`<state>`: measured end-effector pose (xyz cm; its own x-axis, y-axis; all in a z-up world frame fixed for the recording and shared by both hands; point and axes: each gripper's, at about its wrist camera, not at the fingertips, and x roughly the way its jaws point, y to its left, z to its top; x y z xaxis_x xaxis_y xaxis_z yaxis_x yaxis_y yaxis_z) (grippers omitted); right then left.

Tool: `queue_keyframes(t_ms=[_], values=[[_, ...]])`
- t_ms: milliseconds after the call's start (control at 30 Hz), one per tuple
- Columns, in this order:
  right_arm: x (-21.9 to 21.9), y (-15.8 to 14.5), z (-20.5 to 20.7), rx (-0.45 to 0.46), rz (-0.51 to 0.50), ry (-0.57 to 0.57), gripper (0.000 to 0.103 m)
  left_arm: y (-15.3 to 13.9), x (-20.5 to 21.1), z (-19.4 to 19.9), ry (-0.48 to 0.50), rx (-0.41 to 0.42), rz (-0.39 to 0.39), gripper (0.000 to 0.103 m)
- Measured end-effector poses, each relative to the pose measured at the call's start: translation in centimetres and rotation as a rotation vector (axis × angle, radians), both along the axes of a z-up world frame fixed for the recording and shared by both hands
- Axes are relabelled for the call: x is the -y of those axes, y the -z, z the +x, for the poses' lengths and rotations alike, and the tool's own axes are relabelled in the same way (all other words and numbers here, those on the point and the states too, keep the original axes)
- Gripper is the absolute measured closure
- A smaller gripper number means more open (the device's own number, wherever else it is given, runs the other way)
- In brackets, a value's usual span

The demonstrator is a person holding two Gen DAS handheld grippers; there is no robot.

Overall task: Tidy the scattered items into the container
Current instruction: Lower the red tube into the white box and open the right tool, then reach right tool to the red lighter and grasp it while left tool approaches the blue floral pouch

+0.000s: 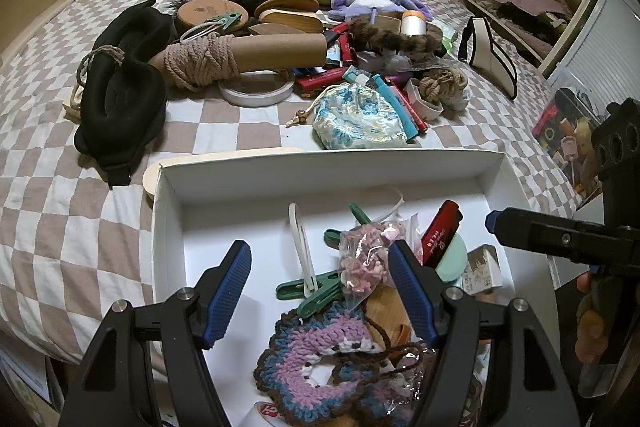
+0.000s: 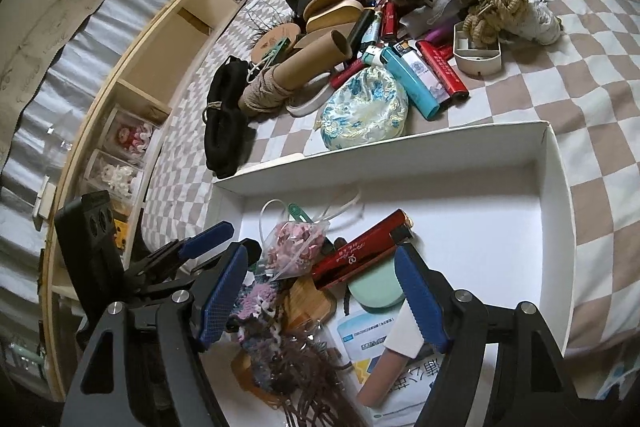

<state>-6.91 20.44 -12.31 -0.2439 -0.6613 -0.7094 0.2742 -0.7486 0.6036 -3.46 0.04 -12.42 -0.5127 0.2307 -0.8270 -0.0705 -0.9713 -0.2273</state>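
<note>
While both grippers hang over the white box [image 1: 168, 211], the job looks less than half done. The left gripper [image 1: 320, 291] and right gripper [image 2: 320, 301] both stand open, nothing pressed between their pads. In the box already lie a crochet mat [image 1: 320, 351], green clips [image 1: 316, 293], a bead bag [image 2: 294, 247], a red lighter [image 2: 360, 251] and a mint disc [image 2: 378, 287]. Left on the bed [image 1: 60, 227]: a roped tube [image 1: 240, 57], floral pouch [image 1: 358, 119], lighters [image 2: 416, 83], black mask [image 1: 120, 103], plush toys [image 1: 376, 1] and more.
</note>
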Motion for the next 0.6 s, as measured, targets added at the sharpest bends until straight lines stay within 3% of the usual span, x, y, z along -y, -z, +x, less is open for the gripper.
queue_keyframes(t_ms=[233,367,500,600], values=[[-0.2,-0.2,-0.1,0.004,-0.005,0.006,0.027,-0.5,0.2,0.0,0.002,-0.018,0.009,0.032],[-0.2,-0.6,-0.2,-0.006,-0.009,-0.005,0.027,-1.2,0.4,-0.1,-0.004,-0.039,0.030,0.010],[-0.2,-1.4,-0.3,-0.027,-0.016,-0.011,0.027,-2.0,0.5,-0.1,-0.008,-0.060,0.050,0.009],[-0.4,-2.1,-0.3,-0.046,-0.027,-0.013,0.026,-2.8,0.6,-0.2,-0.012,-0.084,0.047,0.002]])
